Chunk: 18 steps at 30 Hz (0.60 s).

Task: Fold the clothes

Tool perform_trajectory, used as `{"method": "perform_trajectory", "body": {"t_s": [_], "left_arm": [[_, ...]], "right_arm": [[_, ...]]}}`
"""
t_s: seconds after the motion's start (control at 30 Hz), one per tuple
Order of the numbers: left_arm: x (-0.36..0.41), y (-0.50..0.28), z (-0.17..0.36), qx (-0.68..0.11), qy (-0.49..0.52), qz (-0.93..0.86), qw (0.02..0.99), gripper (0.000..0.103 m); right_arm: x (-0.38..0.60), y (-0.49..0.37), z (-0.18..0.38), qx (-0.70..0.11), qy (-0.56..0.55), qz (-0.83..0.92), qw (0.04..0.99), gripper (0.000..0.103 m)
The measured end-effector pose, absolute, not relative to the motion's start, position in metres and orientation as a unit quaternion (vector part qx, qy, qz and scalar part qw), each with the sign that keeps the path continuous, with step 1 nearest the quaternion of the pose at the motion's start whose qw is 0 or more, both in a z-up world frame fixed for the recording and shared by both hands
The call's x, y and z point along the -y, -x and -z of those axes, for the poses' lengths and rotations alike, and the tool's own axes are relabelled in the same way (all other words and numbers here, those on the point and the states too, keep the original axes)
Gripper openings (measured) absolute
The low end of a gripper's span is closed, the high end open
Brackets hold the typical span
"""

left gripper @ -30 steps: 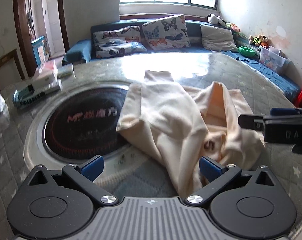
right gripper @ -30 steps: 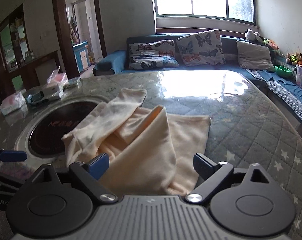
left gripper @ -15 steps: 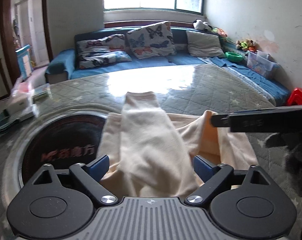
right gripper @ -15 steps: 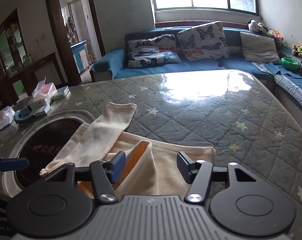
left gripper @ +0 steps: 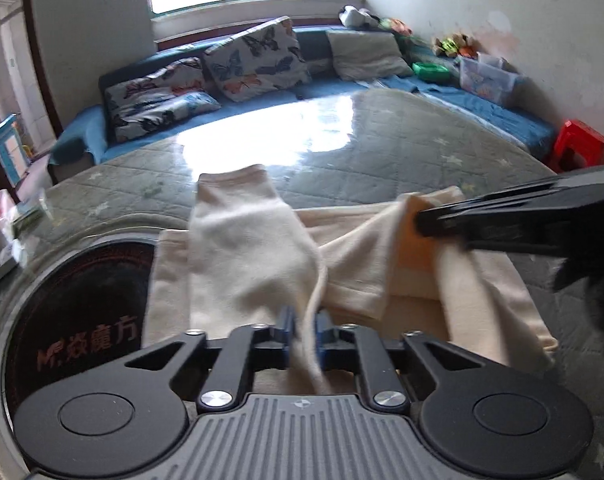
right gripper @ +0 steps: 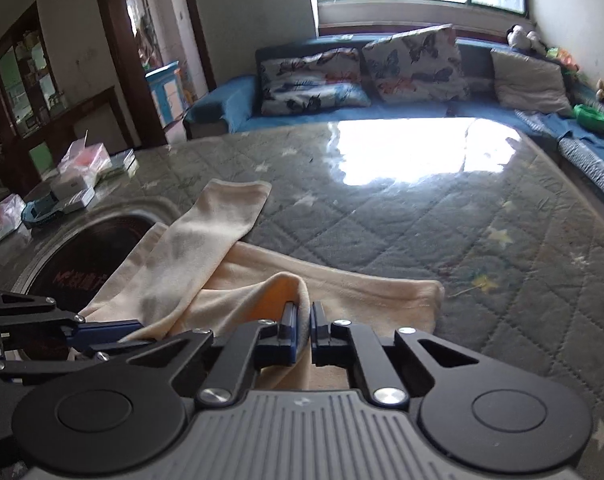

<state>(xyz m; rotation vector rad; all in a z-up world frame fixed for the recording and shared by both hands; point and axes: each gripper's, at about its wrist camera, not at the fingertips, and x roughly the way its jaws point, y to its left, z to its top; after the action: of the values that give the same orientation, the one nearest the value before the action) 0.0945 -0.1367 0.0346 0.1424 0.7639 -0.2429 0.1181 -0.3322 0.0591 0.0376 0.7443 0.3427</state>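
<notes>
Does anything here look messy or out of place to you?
The cream garment is rumpled, not flat: one sleeve lies flung across it toward the dark round inset in the table, which part of it overlaps. Both the left gripper and the right gripper pinch bunched cloth.

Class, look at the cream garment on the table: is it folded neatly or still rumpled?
Rumpled. The cream garment lies bunched, one sleeve draped across it, edges uneven.

A cream garment [left gripper: 262, 256] lies crumpled on the quilted table, one sleeve stretched away, edges pinched up.
</notes>
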Motion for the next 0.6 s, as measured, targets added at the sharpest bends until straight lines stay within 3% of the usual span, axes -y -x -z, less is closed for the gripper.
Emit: {"method": "perform_trajectory", "body": {"t_s": [0.6], "left_arm": [[0.028, 0.006, -0.067, -0.334, 0.04, -0.002, 0.942, 0.005]], "right_arm": [[0.424, -0.016, -0.085, -0.269, -0.087, -0.025, 0.959, 0.004]]}}
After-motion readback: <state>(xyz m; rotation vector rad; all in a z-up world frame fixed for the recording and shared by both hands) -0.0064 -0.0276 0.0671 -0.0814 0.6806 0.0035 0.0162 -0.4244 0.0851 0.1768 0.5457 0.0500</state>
